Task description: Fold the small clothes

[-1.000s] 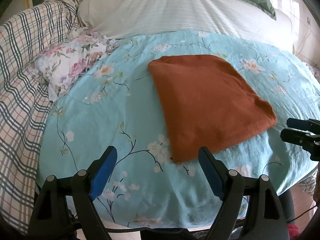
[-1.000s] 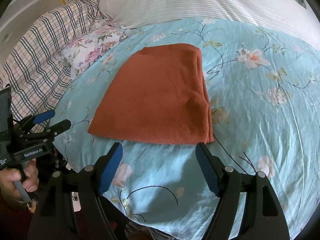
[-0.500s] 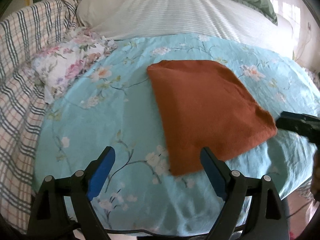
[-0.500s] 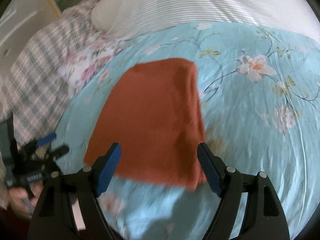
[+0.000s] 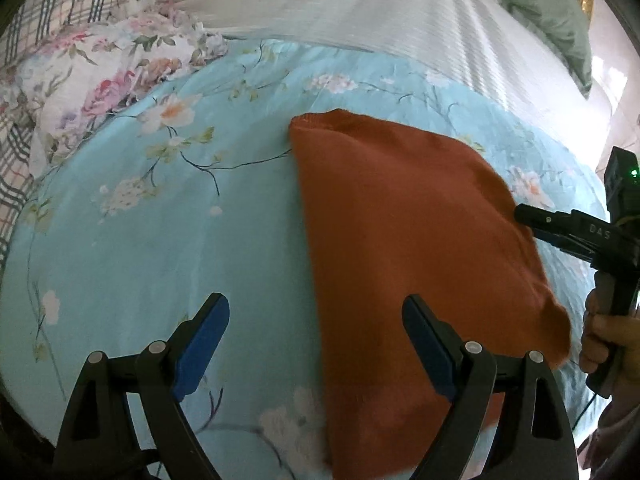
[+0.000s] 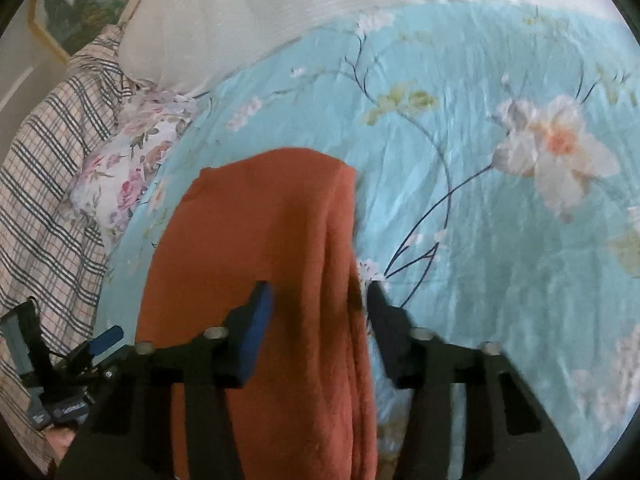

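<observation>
We hold one tool in each hand over a bed with a blue flowered sheet (image 5: 168,240). A folded orange cloth (image 5: 400,240) lies flat on the sheet, near the front edge of the bed. Our left tool (image 5: 316,348) is wide open, and nothing is pressed between its blue pads (image 5: 202,346). The left edge of the cloth runs between its two fingers. Our right tool (image 6: 316,320) is closing now. The right edge of the cloth lies between its two fingers, and we can see gaps between the pads and the cloth, so it is not pinched. In the left view, the right tool reaches in from the right side and its tip is at the cloth's right edge; a hand (image 5: 604,344) holds its grip. Beyond the cloth we see a flowered pillow (image 5: 100,76), a checked blanket (image 6: 44,184), a striped white blanket (image 5: 360,4) and a green pillow (image 5: 544,4).
</observation>
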The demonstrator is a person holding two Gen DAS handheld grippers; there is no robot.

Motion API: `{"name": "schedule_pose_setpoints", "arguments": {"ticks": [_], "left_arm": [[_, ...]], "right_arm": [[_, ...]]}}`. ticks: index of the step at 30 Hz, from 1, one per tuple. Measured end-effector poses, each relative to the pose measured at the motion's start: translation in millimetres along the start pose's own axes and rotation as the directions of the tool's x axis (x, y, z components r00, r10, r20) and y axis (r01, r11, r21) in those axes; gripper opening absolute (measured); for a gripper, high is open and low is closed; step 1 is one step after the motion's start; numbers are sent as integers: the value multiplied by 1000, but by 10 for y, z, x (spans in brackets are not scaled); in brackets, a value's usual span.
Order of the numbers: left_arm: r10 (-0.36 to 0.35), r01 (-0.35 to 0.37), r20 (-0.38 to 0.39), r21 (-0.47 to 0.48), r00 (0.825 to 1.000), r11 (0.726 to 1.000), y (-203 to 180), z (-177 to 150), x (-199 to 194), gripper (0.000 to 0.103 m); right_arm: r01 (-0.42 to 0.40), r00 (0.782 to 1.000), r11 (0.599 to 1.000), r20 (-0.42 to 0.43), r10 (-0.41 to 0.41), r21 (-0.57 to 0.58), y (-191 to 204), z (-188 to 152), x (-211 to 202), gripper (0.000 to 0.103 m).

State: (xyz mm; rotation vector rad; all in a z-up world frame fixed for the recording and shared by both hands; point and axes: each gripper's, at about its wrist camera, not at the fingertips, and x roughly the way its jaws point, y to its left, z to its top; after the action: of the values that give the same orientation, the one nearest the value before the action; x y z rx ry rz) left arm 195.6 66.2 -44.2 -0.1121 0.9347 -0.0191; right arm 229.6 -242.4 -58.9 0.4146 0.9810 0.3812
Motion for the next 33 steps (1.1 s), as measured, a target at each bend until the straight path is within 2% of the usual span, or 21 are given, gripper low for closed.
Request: {"name": "schedule_pose_setpoints", "arguments": {"ticks": [1,4,6,7,8,12,19,21,22,26,28,29,31,33], "left_arm": [[1,-1,-2,-8,1000,1000,13,19,47,89],[-29,29,-5,-55,1000,998,73,90,199,89],[-55,54,-21,-74,998,996,74,128,253,79],[-70,68,-24,-74,997,995,65,155,262,76],[-76,74,-25,-68,997,995,41,172,253,74],[-19,19,-19,-2,1000,1000,-87,174,287,74],[-33,33,-36,10,999,999,-97,138,446,77],[-38,38,-37,4,999,999,-95,127,459,78],[-37,37,-36,5,999,999,-95,120,456,78],[-32,32,-48,-1,998,999,-82,103,358,77],[-10,10,-54,15,999,1000,-88,71,280,77],[-13,14,-53,11,999,1000,-83,61,239,74],[-38,38,-35,6,999,999,-95,3,94,73],[-47,49,-31,47,998,998,-171,-82,16,73]], "right_arm": [[-17,1000,1000,0,17,8,-19,-4,4,24],[-50,997,999,65,50,2,3,2,-176,11],[-73,991,997,115,74,-12,46,9,-342,11],[-60,991,998,121,62,-24,63,7,-357,11],[-34,993,998,115,39,-44,75,-4,-344,11],[83,994,994,71,-78,-77,0,-76,-49,11],[96,993,994,72,-92,-58,-69,-100,-11,12],[92,994,995,69,-89,-41,-86,-90,-29,16],[88,994,996,68,-86,-30,-85,-89,-49,21],[98,992,995,87,-96,-25,15,-143,-259,22],[79,992,996,105,-76,-30,97,-201,-384,22],[56,993,997,110,-51,-45,168,-260,-455,22],[33,995,996,94,-25,-87,282,-358,-488,22],[22,999,992,45,-17,-124,343,-449,-409,22]]}}
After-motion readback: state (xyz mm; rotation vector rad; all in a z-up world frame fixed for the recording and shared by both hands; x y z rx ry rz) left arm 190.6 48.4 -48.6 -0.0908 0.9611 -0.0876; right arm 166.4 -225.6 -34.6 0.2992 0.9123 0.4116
